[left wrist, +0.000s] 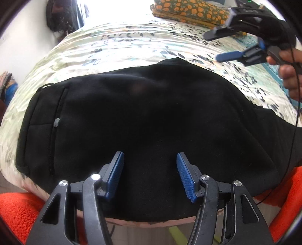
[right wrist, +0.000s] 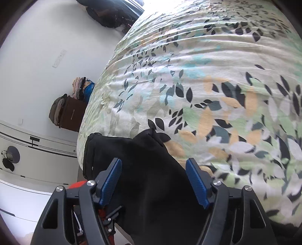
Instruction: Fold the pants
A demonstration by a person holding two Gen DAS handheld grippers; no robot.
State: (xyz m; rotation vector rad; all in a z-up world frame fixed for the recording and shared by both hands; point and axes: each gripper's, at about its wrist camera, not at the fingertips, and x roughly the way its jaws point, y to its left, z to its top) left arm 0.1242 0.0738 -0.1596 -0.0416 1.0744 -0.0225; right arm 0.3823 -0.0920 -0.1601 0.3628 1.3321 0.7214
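Black pants point(left wrist: 147, 116) lie spread on a leaf-print bedsheet point(left wrist: 122, 49), waistband and a zipped pocket point(left wrist: 56, 122) to the left. My left gripper point(left wrist: 150, 160) is open and empty, hovering over the pants' near edge. My right gripper point(left wrist: 213, 46) is open and empty, held in the air above the bed at the upper right, beyond the pants. In the right wrist view the right gripper point(right wrist: 153, 165) is open above the pants point(right wrist: 143, 169), which run off the bed's edge towards me.
A folded orange-flowered cloth point(left wrist: 190, 11) lies at the far end of the bed. Orange fuzzy fabric point(left wrist: 17, 211) sits below the bed's near edge. A brown box with clothes point(right wrist: 71, 111) and a white wall point(right wrist: 34, 52) stand beside the bed.
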